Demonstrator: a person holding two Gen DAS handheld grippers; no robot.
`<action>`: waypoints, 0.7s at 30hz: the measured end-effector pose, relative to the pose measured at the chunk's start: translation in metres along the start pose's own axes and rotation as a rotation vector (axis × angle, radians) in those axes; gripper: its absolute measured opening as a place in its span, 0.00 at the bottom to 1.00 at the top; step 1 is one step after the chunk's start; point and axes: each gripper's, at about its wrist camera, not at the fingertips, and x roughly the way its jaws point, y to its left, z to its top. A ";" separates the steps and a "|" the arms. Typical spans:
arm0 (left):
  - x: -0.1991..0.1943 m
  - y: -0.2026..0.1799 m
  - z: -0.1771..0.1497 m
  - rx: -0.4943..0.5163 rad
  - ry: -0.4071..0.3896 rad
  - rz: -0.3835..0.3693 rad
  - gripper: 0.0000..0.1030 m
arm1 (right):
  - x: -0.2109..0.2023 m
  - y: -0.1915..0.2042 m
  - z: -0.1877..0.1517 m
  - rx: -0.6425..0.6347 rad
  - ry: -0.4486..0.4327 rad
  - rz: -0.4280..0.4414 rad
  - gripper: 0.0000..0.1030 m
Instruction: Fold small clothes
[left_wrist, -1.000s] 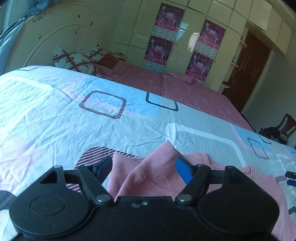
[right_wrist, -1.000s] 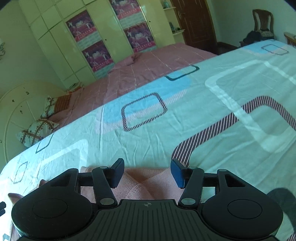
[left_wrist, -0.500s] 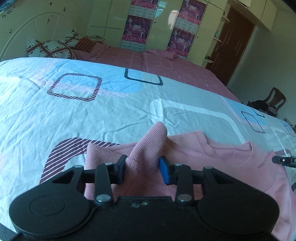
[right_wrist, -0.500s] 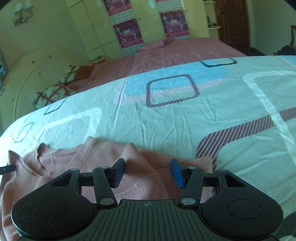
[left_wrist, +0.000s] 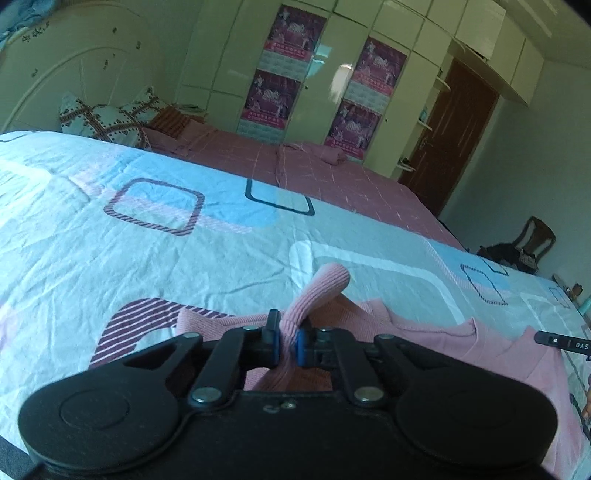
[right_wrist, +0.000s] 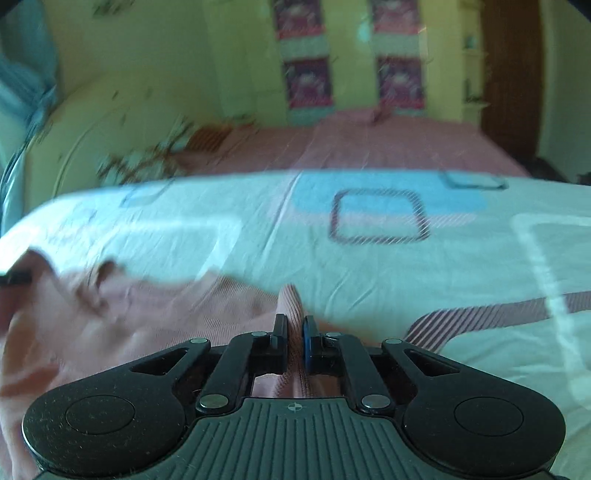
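A small pink ribbed top (left_wrist: 424, 325) lies flat on the patterned bedsheet (left_wrist: 147, 258). My left gripper (left_wrist: 286, 325) is closing tight on a raised fold (left_wrist: 325, 284) of its cloth, and the pads press on it. In the blurred right wrist view, my right gripper (right_wrist: 294, 325) is likewise closing on a pinched ridge of the pink top (right_wrist: 147, 314) near its other end. Each view catches the tip of the other gripper: the right gripper (left_wrist: 554, 339) at the right edge, the left gripper (right_wrist: 14, 277) at the left edge.
The sheet spreads wide beyond the top, with a pink checked blanket (left_wrist: 332, 173) behind it. Pillows (left_wrist: 103, 118) lean on the headboard at far left. A wardrobe with posters (left_wrist: 314, 74), a brown door (left_wrist: 454, 140) and a chair (left_wrist: 532, 243) stand beyond the bed.
Both grippers went from open around bunched cloth to shut on it, the left first. The right gripper rolled and its view is now blurred.
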 end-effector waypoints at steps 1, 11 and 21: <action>-0.003 0.001 0.000 -0.024 -0.026 0.018 0.07 | -0.005 -0.003 0.002 0.032 -0.038 -0.028 0.07; 0.025 -0.005 -0.025 -0.005 0.020 0.208 0.12 | 0.036 -0.002 -0.016 0.068 0.033 -0.208 0.07; -0.032 -0.018 -0.028 0.003 -0.042 0.204 0.63 | -0.027 0.006 -0.016 0.148 -0.004 -0.112 0.09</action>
